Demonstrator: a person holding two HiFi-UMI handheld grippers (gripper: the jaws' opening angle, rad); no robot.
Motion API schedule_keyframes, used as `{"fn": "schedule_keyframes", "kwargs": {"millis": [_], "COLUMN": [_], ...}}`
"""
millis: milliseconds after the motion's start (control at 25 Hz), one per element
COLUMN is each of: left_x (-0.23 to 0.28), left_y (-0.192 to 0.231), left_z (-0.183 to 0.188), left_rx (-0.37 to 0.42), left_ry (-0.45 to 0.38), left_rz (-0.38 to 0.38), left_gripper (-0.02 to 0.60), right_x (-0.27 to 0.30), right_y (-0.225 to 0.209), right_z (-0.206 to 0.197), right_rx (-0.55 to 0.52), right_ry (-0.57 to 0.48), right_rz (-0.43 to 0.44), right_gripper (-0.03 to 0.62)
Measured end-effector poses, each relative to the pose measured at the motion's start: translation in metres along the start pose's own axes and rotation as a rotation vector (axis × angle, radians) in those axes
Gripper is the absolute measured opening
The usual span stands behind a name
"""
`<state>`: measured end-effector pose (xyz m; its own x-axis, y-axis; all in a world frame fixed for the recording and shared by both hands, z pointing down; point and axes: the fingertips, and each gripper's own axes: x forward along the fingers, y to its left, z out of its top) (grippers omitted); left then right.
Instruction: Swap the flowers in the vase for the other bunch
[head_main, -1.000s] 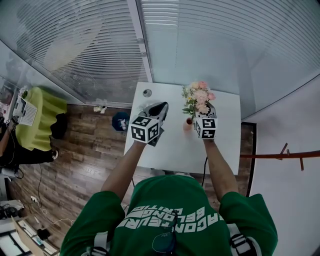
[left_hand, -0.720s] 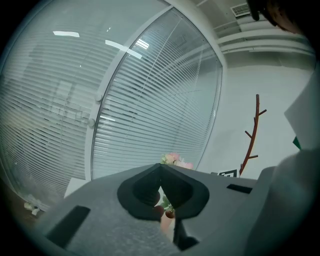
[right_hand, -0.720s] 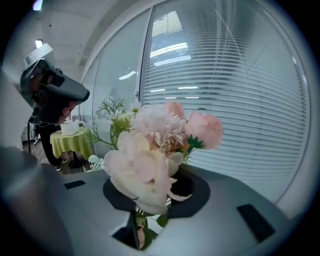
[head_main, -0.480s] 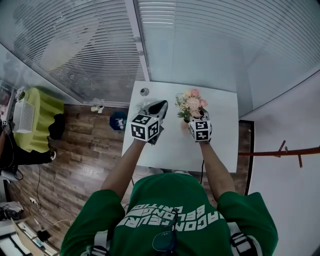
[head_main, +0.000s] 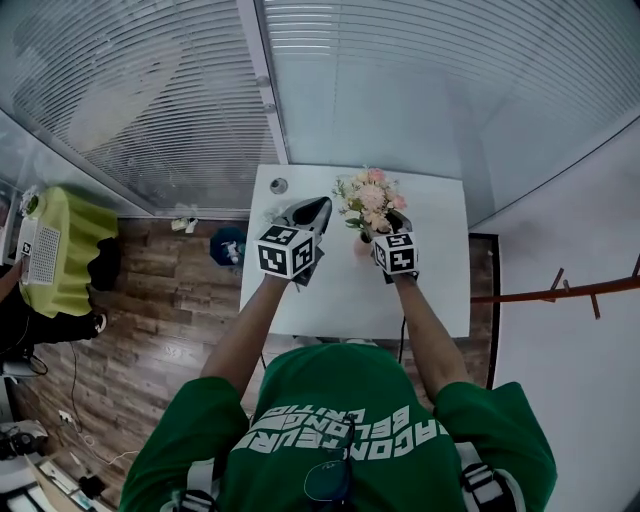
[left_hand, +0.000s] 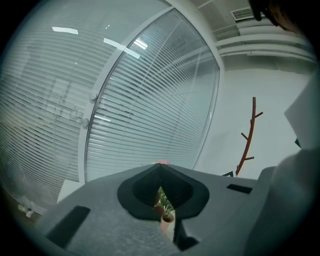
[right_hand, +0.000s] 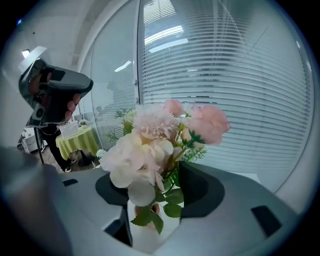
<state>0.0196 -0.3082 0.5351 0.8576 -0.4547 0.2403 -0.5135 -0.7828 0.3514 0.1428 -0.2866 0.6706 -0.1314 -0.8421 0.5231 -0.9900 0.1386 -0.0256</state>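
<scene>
A bunch of pink and cream flowers (head_main: 368, 197) stands with its stems in a small pink vase (head_main: 358, 248) on the white table (head_main: 440, 290). My right gripper (head_main: 385, 226) is around the stems just above the vase. Its jaws are opening, and in the right gripper view the flowers (right_hand: 160, 142) rise between the jaws of the right gripper (right_hand: 155, 185) over the vase (right_hand: 145, 209) without being pressed. My left gripper (head_main: 318, 208) hovers to the left of the bouquet, shut and empty. Its tips meet in the left gripper view (left_hand: 160, 167), and the vase (left_hand: 167, 218) shows through the gap below.
A small round object (head_main: 278, 185) lies at the table's far left corner. Glass walls with blinds (head_main: 400, 90) stand right behind the table. A blue object (head_main: 227, 247) sits on the wood floor to the left. A brown branch stand (head_main: 560, 290) is at the right.
My right gripper has come down with the bouquet, and the flowers now sit lower, over the vase. The left gripper has stayed in place.
</scene>
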Motion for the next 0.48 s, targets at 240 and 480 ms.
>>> {"fn": "schedule_keyframes", "kwargs": {"millis": [240, 480], "left_x": [-0.002, -0.014], "left_y": [-0.002, -0.004], "left_z": [-0.001, -0.002], "left_rx": [-0.006, -0.019], "left_ry": [-0.008, -0.014], "left_rz": [-0.047, -0.099], "left_gripper": [0.002, 0.002], "right_x": [-0.014, -0.040], "right_y": [-0.002, -0.002], "right_z": [-0.005, -0.001], "right_rx": [0.027, 0.060], "right_ry": [0.035, 0.030], "right_rz": [-0.032, -0.089], "right_gripper": [0.252, 0.254]}}
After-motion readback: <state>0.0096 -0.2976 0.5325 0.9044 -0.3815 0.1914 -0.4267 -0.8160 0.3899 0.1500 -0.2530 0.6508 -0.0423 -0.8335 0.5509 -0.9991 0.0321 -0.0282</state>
